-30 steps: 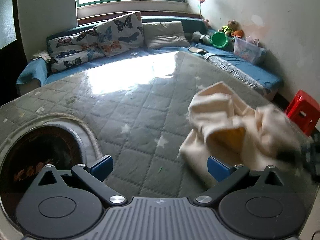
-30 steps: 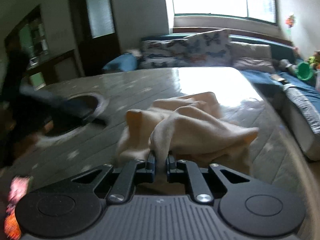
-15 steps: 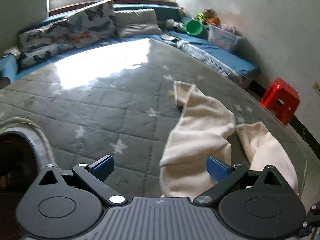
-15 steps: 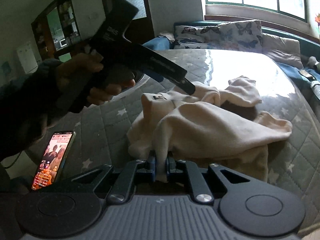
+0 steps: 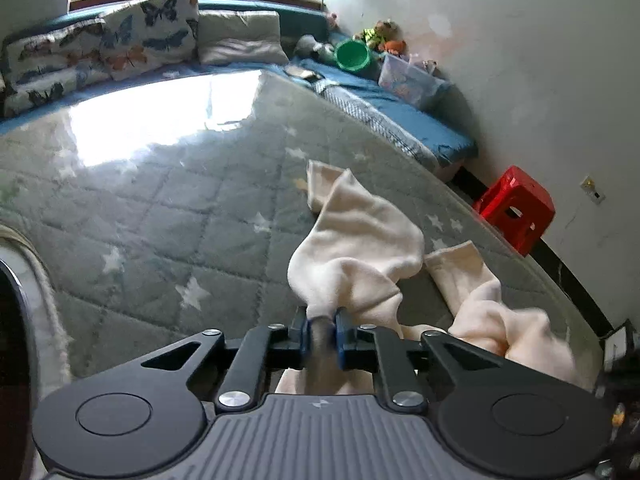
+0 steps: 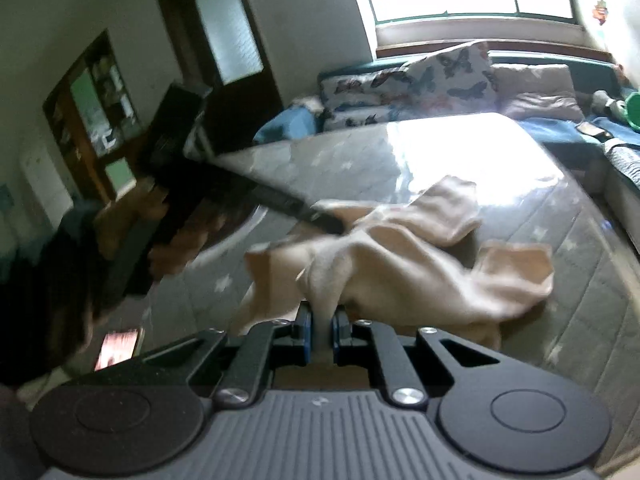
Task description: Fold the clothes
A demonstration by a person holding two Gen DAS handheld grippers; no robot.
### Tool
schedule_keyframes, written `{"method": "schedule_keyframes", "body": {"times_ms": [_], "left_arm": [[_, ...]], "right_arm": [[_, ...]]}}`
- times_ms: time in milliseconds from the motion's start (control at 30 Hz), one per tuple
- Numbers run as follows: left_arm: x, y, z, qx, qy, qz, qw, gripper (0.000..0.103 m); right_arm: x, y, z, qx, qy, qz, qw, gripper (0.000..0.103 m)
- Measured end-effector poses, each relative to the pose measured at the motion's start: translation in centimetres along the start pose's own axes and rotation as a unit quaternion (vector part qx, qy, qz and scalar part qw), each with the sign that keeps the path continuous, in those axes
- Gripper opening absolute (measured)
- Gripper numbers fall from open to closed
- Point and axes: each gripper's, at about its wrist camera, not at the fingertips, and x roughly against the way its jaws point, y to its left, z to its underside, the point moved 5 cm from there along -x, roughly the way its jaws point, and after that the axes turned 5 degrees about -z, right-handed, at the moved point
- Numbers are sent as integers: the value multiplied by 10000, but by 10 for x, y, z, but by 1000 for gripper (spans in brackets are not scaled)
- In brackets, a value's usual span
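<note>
Cream cloth (image 5: 360,240) pinched by the closing left hand-held gripper (image 5: 322,330), its near end hidden under the blue pads, another fold nipped by the tightly pressed right hand-held gripper (image 6: 321,330), that view blurred, cloth bunched near the table (image 5: 160,200) edge, wide bare quilt left beyond, red stool (image 5: 516,208) past the rim.

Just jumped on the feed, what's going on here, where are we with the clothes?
A person is working a cream garment on the grey star-quilted table cover with two handheld grippers. The right gripper is clamped on a bunched fold of it. The left gripper is closing its jaws on another fold, with cloth pinched between them. The garment is crumpled, with no neat fold made yet.
</note>
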Motion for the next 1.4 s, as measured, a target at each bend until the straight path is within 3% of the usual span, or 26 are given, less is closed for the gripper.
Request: {"method": "schedule_keyframes", "body": {"times_ms": [300, 567, 700, 867, 1000, 1067, 1133, 1200, 1233, 1400], "left_arm": [[60, 47, -41, 341, -861, -538, 9943, 13], [137, 73, -84, 502, -1741, -751, 9806, 13], [150, 71, -67, 394, -1615, -699, 9836, 13], [126, 69, -3, 252, -594, -613, 9960, 17], [103, 65, 48, 75, 138, -544, 9984, 19], [96, 62, 68, -30, 351, -561, 9978, 27], [98, 63, 74, -81, 387, -582, 9975, 31], [105, 65, 71, -39, 268, -567, 9980, 41], [109, 66, 66, -4, 150, -571, 9983, 47], [106, 73, 33, 142, -273, -747, 9967, 55]], "right_arm": [[-13, -35, -96, -205, -762, 161, 9968, 8], [-22, -11, -173, 268, -1600, 37, 9867, 8], [-29, 0, -163, 429, -1342, -31, 9900, 8], [-50, 6, -95, 429, -200, -118, 9988, 8], [-67, 13, -38, 437, 746, -164, 9961, 9], [-68, 16, -21, 418, 1052, -215, 9933, 12], [-63, 16, -15, 458, 1196, -223, 9915, 16], [-52, 13, -21, 514, 1144, -185, 9919, 17], [-47, 13, -25, 506, 1063, -136, 9930, 18], [-41, -5, -58, 436, 578, 213, 9971, 24]]}}
